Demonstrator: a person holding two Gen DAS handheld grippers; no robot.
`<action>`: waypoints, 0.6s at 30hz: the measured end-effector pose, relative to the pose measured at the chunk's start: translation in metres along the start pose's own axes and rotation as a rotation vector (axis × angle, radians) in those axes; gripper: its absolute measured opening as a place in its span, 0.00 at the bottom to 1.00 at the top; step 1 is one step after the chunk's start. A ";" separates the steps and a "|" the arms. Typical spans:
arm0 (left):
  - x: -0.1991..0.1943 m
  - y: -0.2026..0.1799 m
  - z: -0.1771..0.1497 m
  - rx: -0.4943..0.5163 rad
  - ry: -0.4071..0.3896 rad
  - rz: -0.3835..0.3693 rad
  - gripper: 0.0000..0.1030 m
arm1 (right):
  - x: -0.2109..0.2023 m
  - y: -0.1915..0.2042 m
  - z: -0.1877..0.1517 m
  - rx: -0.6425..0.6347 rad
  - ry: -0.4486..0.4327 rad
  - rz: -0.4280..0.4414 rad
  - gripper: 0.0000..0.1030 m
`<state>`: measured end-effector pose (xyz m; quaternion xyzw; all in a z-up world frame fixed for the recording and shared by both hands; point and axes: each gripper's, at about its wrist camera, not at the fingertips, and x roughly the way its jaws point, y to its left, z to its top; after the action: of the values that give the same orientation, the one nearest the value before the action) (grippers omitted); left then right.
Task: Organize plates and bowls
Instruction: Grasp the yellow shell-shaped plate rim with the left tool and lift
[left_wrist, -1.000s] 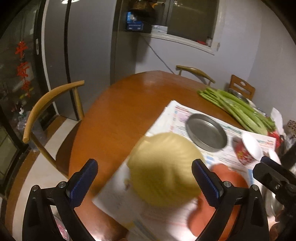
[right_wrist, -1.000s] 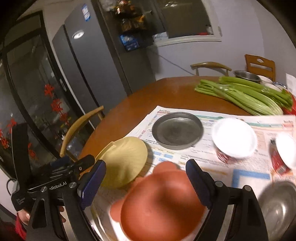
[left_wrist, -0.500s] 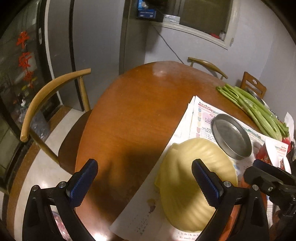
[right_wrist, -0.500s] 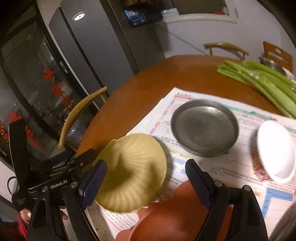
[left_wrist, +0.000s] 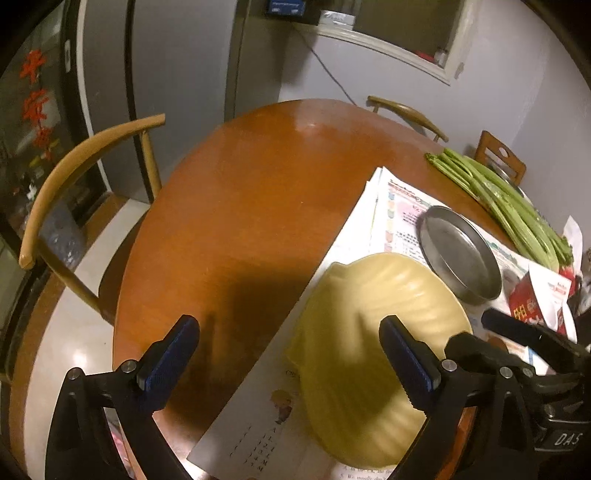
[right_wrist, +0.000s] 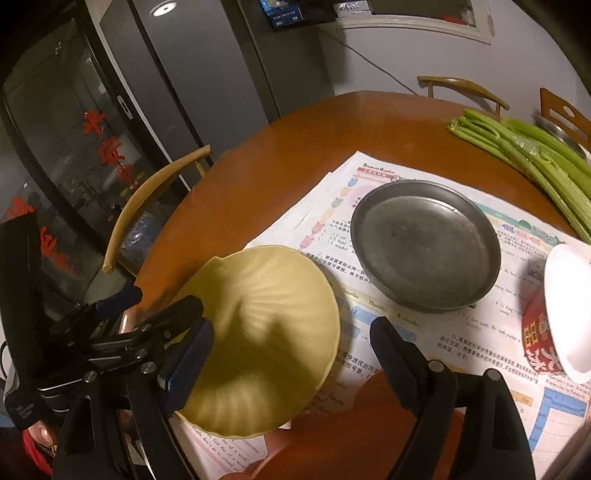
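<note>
Home dining room: wooden table (left_wrist: 258, 206), fridge (right_wrist: 207, 70).

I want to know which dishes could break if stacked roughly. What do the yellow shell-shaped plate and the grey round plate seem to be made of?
The yellow plate looks like glazed ceramic, or possibly melamine: smooth, ribbed and softly glossy; the look leaves it open. The grey plate looks like metal, likely stainless steel: dull brushed sheen, thin rolled rim, faint scuffs.

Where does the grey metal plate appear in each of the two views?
Left wrist: the metal plate lies at the right, beyond the yellow shell dish.
Right wrist: the metal plate lies right of centre.
Shared landmark: the celery on the table behind the plate.
</note>
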<state>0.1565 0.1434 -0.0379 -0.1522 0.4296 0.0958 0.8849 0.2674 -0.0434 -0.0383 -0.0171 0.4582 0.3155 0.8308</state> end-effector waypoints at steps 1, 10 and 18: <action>0.001 0.001 0.000 -0.005 0.001 0.005 0.95 | 0.001 -0.001 0.000 0.010 0.007 0.014 0.84; 0.004 -0.002 0.002 0.024 -0.010 0.036 0.90 | 0.006 0.001 0.003 -0.009 0.011 0.017 0.83; 0.013 -0.007 -0.002 0.046 0.042 0.006 0.71 | 0.015 -0.002 0.002 0.006 0.055 0.035 0.77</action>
<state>0.1653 0.1369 -0.0476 -0.1327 0.4507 0.0853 0.8786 0.2760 -0.0368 -0.0491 -0.0150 0.4819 0.3282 0.8123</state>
